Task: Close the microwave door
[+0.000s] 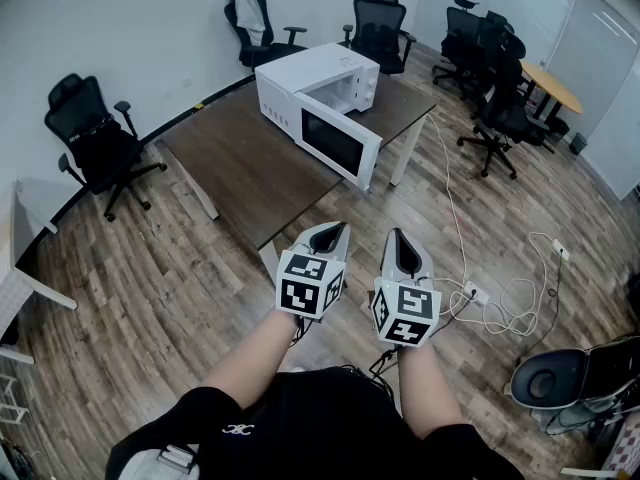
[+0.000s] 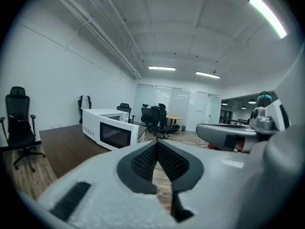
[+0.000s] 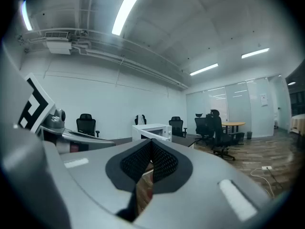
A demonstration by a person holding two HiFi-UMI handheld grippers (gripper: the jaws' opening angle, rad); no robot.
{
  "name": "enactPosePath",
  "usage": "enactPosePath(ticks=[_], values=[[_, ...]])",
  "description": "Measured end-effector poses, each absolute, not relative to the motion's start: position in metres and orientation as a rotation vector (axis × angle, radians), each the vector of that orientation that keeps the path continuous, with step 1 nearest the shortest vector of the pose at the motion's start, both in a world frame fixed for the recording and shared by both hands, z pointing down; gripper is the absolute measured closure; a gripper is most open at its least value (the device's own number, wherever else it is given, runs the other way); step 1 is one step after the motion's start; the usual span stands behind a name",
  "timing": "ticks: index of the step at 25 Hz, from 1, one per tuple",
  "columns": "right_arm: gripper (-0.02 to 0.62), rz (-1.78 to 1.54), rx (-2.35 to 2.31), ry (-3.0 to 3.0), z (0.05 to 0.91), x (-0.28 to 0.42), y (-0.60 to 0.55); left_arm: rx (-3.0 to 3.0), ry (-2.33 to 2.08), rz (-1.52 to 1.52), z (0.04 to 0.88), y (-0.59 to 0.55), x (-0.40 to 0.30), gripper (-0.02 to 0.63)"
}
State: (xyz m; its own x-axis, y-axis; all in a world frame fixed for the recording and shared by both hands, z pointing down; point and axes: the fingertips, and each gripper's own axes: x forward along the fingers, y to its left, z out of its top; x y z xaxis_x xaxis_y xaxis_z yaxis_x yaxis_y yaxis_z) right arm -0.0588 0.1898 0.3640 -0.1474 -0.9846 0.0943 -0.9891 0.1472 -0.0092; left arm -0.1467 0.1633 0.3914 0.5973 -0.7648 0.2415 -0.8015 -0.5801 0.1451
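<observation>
The white microwave [image 1: 312, 72] stands on a dark brown table [image 1: 240, 163], well ahead of me. Its door [image 1: 340, 140] hangs open, swung out toward the table's near right edge. Both grippers are held side by side low in front of my body, short of the table. My left gripper [image 1: 334, 228] is shut with nothing between its pads. My right gripper [image 1: 398, 236] is also shut and empty. In the left gripper view the microwave [image 2: 107, 128] shows beyond the closed tips [image 2: 157, 142]. The right gripper view has it [image 3: 152, 130] just above the closed tips [image 3: 151, 142].
Black office chairs stand around the table: one at the left [image 1: 95, 143], two behind [image 1: 380, 28], several at the right [image 1: 500, 108]. White cables and a power strip [image 1: 470, 293] lie on the wooden floor at the right. A round wooden desk [image 1: 552, 86] is at the far right.
</observation>
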Motion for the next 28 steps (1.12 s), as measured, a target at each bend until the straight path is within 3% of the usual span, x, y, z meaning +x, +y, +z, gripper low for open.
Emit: enactPosePath(ticks=[28], values=[[0.586,0.228,1.994,-2.355,0.393,0.035,0.184,2.496,-1.399,0.219,0.417,0.166,-0.078,0.595]])
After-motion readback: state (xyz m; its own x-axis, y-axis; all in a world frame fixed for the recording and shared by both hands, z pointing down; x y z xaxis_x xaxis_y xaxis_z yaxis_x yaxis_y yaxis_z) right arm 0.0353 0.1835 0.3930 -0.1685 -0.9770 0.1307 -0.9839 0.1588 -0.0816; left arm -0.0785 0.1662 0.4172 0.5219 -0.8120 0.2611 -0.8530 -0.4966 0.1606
